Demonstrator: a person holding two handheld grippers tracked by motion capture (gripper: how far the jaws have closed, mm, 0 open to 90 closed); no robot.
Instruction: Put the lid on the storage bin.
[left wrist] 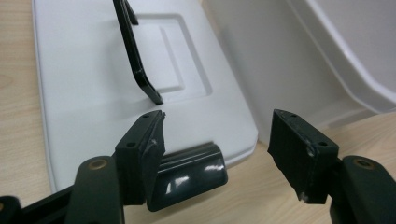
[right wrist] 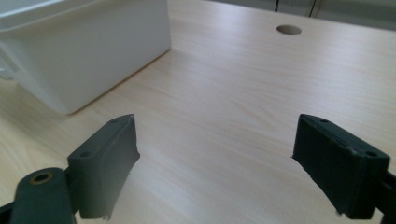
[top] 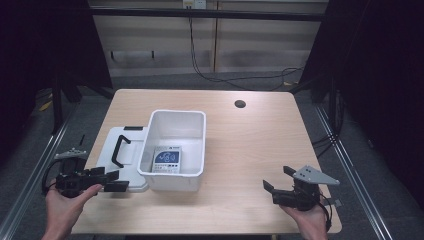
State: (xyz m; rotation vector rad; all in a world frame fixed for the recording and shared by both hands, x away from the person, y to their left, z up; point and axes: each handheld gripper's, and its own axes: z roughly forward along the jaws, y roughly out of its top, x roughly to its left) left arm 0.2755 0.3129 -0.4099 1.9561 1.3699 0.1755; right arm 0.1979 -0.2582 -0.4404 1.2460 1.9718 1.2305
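Left gripper (top: pixel 114 181), jaws open, reaches for the lid (top: pixel 112 150) at the bin's (top: pixel 172 177) nine o'clock; next, clamp its edge. Right gripper (top: pixel 276 186) waits open.

I see a light wooden counter (top: pixel 260 150) with a round hole (top: pixel 240 104), grey floor (top: pixel 360 165) around it, beige wall panels (top: pixel 250 45) behind, and dark sides.

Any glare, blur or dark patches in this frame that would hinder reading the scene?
High view: the light wooden table is evenly lit, the room around it falls to near black. Left gripper view: the glossy black latch on the flat white plastic lid throws bright glare spots; the open white plastic bin looks soft. Right gripper view: the near claw pads are slightly blurred, and the tabletop shows a pale sheen.
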